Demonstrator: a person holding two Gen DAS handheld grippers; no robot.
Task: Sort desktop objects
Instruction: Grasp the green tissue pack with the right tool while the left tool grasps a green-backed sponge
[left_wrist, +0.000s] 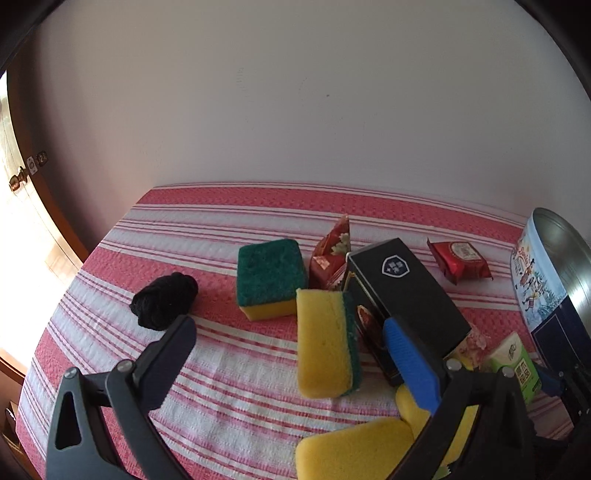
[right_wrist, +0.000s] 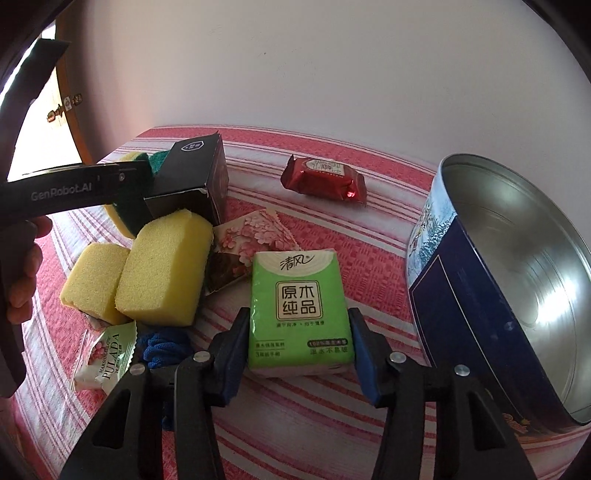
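A green tissue pack (right_wrist: 299, 306) lies on the red striped cloth (right_wrist: 332, 406), and my right gripper (right_wrist: 299, 319) is shut on its lower half, one pad against each long side. In the left wrist view my left gripper (left_wrist: 288, 328) hangs open above the cloth with nothing between its fingers. A yellow sponge with a green edge (left_wrist: 325, 343) stands just beyond it, leaning on a black box (left_wrist: 402, 291). A green-topped sponge (left_wrist: 269, 277) and a black cloth ball (left_wrist: 164, 301) lie further left.
An open round tin (right_wrist: 517, 277) stands at the right, tipped toward me. A red snack packet (right_wrist: 325, 181) lies behind the pack. Two yellow sponges (right_wrist: 166, 269), a floral packet (right_wrist: 251, 236), a marshmallow packet (right_wrist: 110, 354) and a blue cloth (right_wrist: 162, 347) crowd the left. A wall backs the table.
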